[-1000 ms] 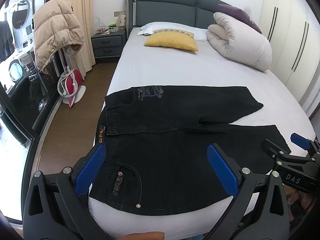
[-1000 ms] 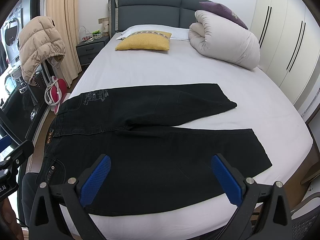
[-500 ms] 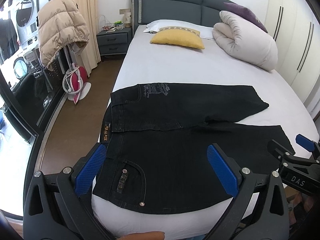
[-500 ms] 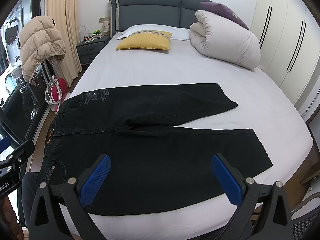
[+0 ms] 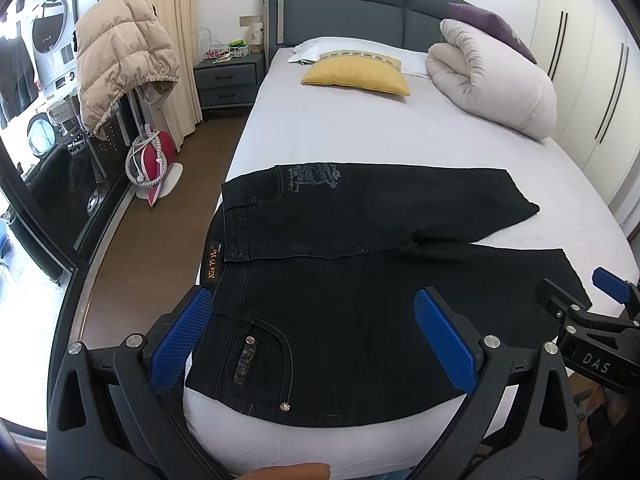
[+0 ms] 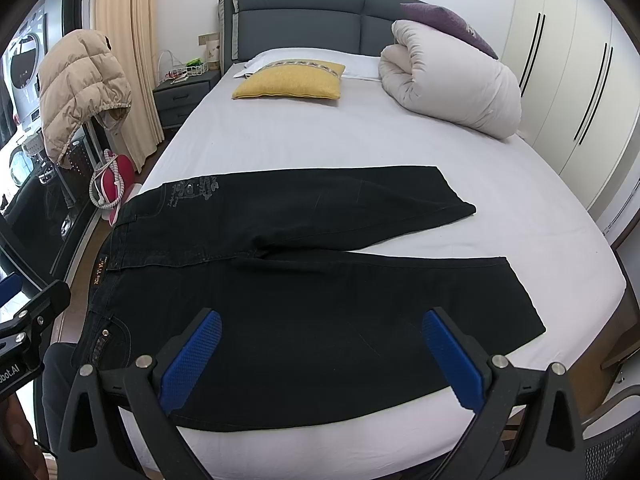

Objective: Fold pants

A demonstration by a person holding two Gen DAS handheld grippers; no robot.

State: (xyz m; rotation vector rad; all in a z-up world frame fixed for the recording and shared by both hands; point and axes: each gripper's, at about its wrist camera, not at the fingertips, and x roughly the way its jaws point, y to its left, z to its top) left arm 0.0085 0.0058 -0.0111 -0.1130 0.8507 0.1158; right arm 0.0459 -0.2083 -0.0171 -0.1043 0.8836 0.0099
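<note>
Black jeans (image 5: 360,280) lie flat, back side up, across the near end of the bed, waistband at the left, both legs spread to the right; they also show in the right wrist view (image 6: 320,280). My left gripper (image 5: 314,338) is open and empty, held above the waist and back pocket (image 5: 260,360). My right gripper (image 6: 322,360) is open and empty above the near leg. The right gripper's side shows at the right edge of the left wrist view (image 5: 592,332).
The bed's white sheet (image 6: 340,140) carries a yellow pillow (image 6: 290,80) and a rolled duvet (image 6: 452,80) near the headboard. A nightstand (image 5: 228,80), a beige jacket (image 5: 120,52) on a rack and a red iron (image 5: 154,160) stand left. Wardrobes (image 6: 580,80) line the right.
The left gripper has drifted a little left and back, so the pants sit further right in its view. The right gripper has hardly moved. The pants lie unchanged.
</note>
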